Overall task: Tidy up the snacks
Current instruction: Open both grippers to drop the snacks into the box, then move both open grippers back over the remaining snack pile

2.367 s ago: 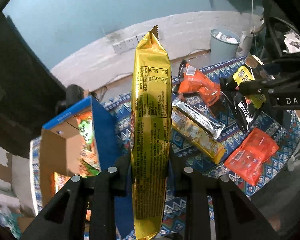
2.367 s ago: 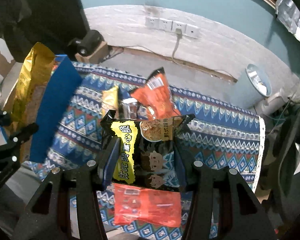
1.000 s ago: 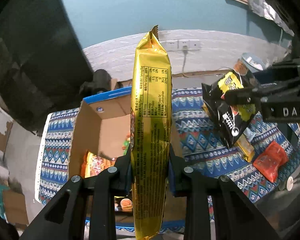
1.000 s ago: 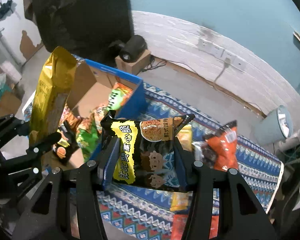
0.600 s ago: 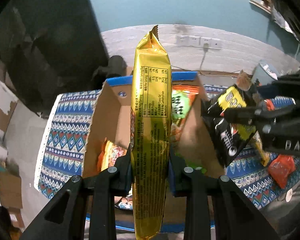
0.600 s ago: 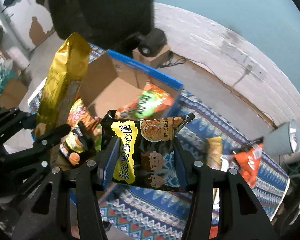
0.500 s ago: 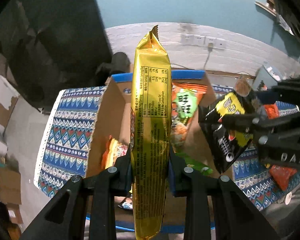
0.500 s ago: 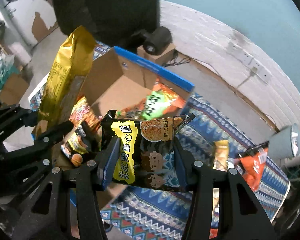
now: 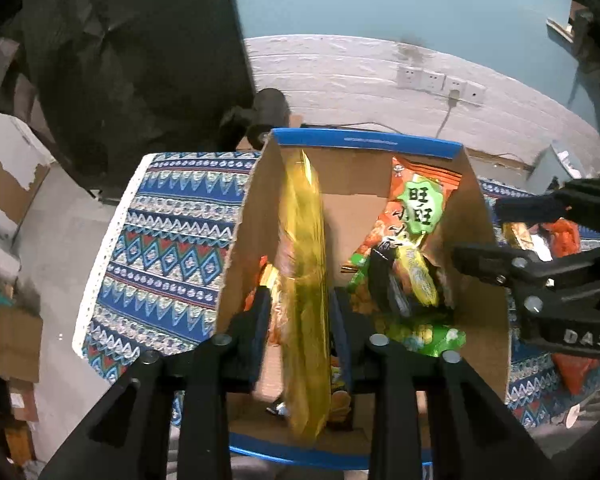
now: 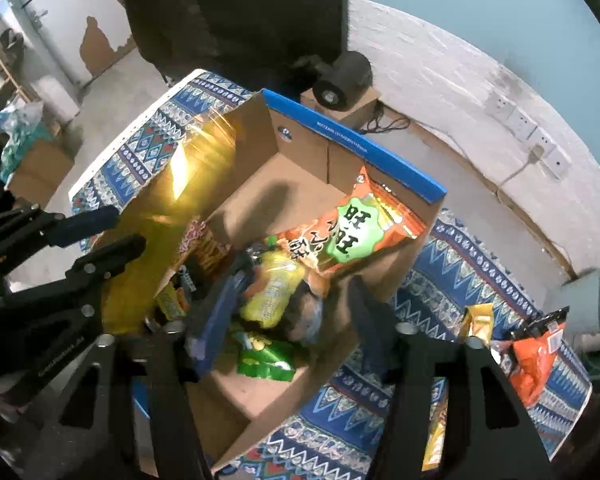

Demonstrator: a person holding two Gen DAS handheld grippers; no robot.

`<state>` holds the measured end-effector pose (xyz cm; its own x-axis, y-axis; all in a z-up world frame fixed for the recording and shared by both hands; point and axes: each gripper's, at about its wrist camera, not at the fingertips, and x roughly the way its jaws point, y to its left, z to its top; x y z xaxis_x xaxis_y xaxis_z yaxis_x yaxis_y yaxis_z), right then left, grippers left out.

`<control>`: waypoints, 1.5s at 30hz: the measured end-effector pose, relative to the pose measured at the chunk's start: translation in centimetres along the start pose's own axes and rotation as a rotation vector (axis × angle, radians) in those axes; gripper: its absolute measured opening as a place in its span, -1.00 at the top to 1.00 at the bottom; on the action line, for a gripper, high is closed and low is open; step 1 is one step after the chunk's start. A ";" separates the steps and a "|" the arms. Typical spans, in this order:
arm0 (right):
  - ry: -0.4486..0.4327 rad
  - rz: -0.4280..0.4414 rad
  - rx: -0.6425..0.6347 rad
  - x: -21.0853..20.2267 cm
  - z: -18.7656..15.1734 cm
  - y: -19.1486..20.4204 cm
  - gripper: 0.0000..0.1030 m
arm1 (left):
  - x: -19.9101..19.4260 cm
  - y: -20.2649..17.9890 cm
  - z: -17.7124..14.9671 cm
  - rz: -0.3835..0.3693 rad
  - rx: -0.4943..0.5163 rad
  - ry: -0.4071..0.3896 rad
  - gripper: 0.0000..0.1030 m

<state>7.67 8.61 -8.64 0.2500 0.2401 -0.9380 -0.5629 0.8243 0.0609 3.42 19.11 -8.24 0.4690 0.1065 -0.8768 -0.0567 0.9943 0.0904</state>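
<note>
An open cardboard box (image 9: 364, 142) with a blue rim stands on the patterned cloth. My left gripper (image 9: 300, 304) hangs over the box's left half. Its jaws are opening, and the long gold packet (image 9: 304, 264) is blurred as it slides down between them, free of the pads. In the right wrist view the right gripper (image 10: 292, 312) is over the box (image 10: 352, 136), jaws opening wide. Below it, blurred, the black and yellow noodle packet (image 10: 272, 292) drops onto the snacks inside. The gold packet (image 10: 180, 200) shows at the left beside the left gripper (image 10: 108, 234).
Inside the box an orange bag with a green label (image 9: 416, 212) leans on the far wall, above a green packet (image 9: 428, 336). Loose orange (image 10: 536, 360) and yellow (image 10: 476, 320) packets lie on the cloth (image 9: 172, 240) to the right. A grey bin (image 10: 596, 304) stands beyond.
Both hands came lower over the box. Both jaws have parted: the gold packet and the black and yellow packet, gripped upright before, now slip down into the box.
</note>
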 end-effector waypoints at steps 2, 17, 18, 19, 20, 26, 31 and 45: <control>-0.008 -0.006 -0.001 -0.2 -0.1 -0.1 -0.32 | -0.1 0.0 0.1 0.006 -0.004 -0.008 0.01; -0.032 -0.068 -0.015 -2.8 -3.1 -3.5 -0.37 | -1.5 -4.4 0.6 -0.013 0.081 -0.032 -0.17; -0.033 -0.068 -0.010 -3.0 -3.4 -3.8 -0.37 | -1.6 -4.6 0.5 -0.014 0.086 -0.034 -0.17; -0.032 -0.068 -0.007 -3.1 -3.6 -4.1 -0.37 | -1.7 -5.0 0.5 -0.015 0.094 -0.035 -0.17; -0.031 -0.070 -0.004 -3.3 -4.0 -4.4 -0.37 | -1.8 -5.2 0.5 -0.017 0.099 -0.035 -0.17; -0.032 -0.087 0.010 -4.5 -6.2 -6.6 -0.37 | -2.0 -7.6 0.5 -0.026 0.140 -0.033 -0.17; -0.035 -0.098 0.025 -5.4 -8.0 -8.4 -0.38 | -1.9 -9.9 0.6 -0.032 0.181 -0.021 -0.17; -0.035 -0.142 0.108 -7.3 -12.2 -14.6 -0.38 | -1.0 -16.5 0.3 -0.068 0.274 0.029 -0.18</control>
<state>4.39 -11.44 -6.81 0.3499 0.1332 -0.9273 -0.4327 0.9009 -0.0338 4.16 2.60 -8.70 0.4376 0.0434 -0.8981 0.2161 0.9645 0.1520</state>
